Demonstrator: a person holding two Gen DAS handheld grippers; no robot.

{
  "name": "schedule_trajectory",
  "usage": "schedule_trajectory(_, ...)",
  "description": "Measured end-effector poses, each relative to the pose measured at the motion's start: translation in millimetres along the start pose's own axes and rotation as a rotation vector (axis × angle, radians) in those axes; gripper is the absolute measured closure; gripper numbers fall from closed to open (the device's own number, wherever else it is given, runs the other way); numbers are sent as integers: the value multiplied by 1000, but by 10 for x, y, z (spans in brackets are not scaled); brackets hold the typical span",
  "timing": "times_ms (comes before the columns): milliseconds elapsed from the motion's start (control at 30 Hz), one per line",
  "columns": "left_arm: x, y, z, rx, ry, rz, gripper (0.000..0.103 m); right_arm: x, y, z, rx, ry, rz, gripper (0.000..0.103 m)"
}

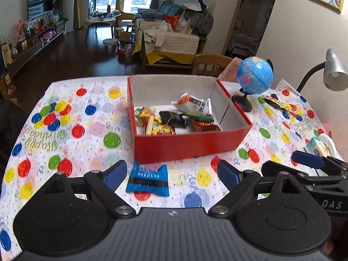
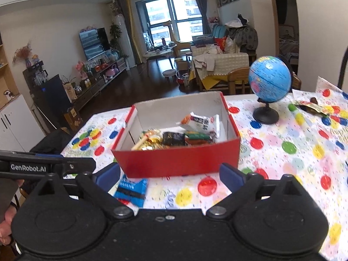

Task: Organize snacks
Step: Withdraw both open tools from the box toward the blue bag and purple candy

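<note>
— Where's the blue snack packet (image 1: pixel 148 179)?

— Flat on the tablecloth (image 1: pixel 91 117), just near of the red box (image 1: pixel 191 145); its long axis runs left to right.

— Your grippers?

— My left gripper (image 1: pixel 171 174) and right gripper (image 2: pixel 169 177) both gape wide, holding nothing.

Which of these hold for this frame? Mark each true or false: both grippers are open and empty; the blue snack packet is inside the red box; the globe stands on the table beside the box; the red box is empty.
1. Both the left gripper and the right gripper are open and empty. True.
2. The blue snack packet is inside the red box. False: it lies on the tablecloth in front of the box.
3. The globe stands on the table beside the box. True.
4. The red box is empty. False: several wrapped snacks lie in it.
</note>
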State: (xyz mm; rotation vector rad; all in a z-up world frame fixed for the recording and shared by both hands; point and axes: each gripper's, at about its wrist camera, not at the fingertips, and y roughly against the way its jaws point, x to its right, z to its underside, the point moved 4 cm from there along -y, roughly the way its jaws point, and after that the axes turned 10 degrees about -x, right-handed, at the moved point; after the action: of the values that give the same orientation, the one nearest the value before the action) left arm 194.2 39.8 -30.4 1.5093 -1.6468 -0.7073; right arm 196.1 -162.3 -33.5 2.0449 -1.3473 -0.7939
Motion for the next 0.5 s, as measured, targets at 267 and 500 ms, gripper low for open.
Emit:
schedule_trajectory(267, -35, -197, 365, -69, 35, -1, 8, 224, -19, 550, -26, -89, 37, 2)
schedule_trajectory(500, -55, -418, 513, -116, 65, -20, 8, 475, -154, 910, -99, -139, 107, 2)
